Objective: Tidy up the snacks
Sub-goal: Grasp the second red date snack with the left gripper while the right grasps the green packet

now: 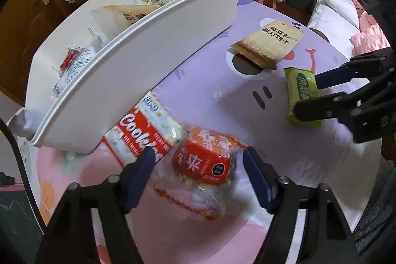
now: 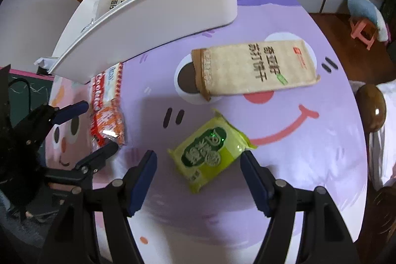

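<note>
Left wrist view looks down on an orange packet with a crinkled clear end, lying on the cartoon tablecloth between the spread jaws of the left gripper; the pads flank it, and I cannot tell whether they touch. A red-and-white Cookies pack lies touching it, tucked partly under the white bin (already holding several packets). The right gripper stands apart around a green packet, the right pad at its corner, the left one clear of it. Beyond the green one, a beige cracker pack lies flat, and open cloth spreads towards the table's round edge.
</note>
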### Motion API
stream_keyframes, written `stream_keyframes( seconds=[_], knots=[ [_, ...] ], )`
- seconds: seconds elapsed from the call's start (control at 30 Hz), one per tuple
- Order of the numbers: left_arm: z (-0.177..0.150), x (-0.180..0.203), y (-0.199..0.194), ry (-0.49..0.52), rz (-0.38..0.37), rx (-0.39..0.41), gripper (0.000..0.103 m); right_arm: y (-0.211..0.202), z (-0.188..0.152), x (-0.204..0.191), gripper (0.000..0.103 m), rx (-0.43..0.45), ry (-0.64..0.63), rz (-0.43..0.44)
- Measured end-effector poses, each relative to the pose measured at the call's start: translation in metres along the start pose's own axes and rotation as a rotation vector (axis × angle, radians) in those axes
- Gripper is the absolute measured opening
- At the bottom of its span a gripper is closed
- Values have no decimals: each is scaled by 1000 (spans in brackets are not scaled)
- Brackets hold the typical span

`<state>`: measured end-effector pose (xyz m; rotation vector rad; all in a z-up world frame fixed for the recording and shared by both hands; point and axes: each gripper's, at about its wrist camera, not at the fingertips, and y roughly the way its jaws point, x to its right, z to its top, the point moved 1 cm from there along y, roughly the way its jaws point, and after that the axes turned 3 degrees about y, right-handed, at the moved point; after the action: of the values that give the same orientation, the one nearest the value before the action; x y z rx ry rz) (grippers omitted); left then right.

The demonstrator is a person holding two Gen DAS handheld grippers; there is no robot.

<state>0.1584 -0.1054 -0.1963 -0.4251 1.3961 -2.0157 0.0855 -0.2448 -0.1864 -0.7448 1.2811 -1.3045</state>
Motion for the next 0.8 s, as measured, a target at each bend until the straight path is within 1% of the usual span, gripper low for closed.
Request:
stream_keyframes(
  seconds=[0.07, 0.17, 0.23, 0.3, 0.37, 0.4, 0.47, 0.53, 0.57, 0.8],
  knots=[
    [1, -1, 3, -16, 1, -16, 63, 5, 3, -4, 68, 4, -5, -13],
    [3, -6, 12, -75, -19, -44, 62, 8, 6, -9, 63, 24, -23, -38],
    [2, -9, 15, -115, -38, -58, 62, 9, 7, -10, 57, 36, -45, -61],
    [2, -12, 17, -164, -55, -71, 61, 12, 6, -15, 53, 49, -75, -90],
    [2, -11, 17, -192, -58, -70, 61, 14, 4, -20, 52, 60, -101, -99],
    [2, -12, 17, -209, -59, -72, 61, 14, 3, -21, 51, 66, -108, -99],
    [3, -14, 16, -249, -64, -69, 55, 13, 1, -20, 48, 73, -111, -89],
    [2, -15, 15, -280, -63, -72, 52, 12, -2, -20, 43, 78, -122, -74],
    [1, -14, 15, -287, -58, -73, 51, 12, -4, -20, 42, 79, -128, -70],
    [-18, 2, 2, -356, -42, -69, 48, 6, -10, -15, 38, 83, -156, -47]
  ],
)
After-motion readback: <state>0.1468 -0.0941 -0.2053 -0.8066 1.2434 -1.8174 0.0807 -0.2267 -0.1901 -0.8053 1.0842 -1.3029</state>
